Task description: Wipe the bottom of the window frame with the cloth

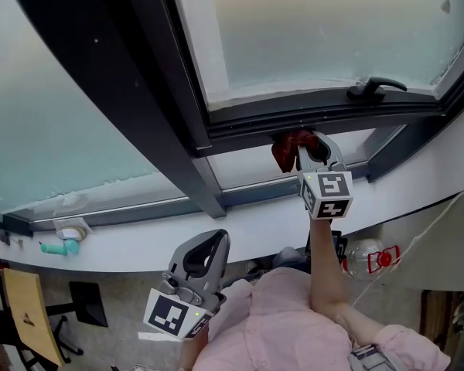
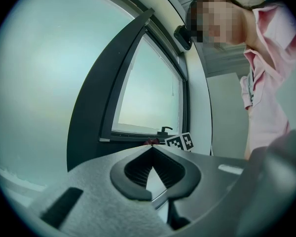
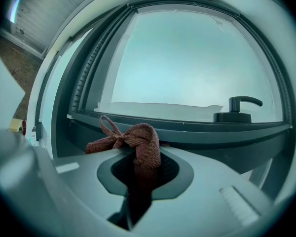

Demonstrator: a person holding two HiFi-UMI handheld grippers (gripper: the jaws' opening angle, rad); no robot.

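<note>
Cloth [image 3: 138,139], red and bunched, sits clamped in the right gripper [image 1: 312,147] jaws, up at the bottom of the window frame [image 1: 325,116], whose rail runs sideways across in front, while the left gripper [image 1: 203,255], jaws together on nothing, hangs well below.

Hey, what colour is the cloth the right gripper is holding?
Dark red with a woven texture; the cloth shows best in the right gripper view, clamped by the right gripper.
</note>
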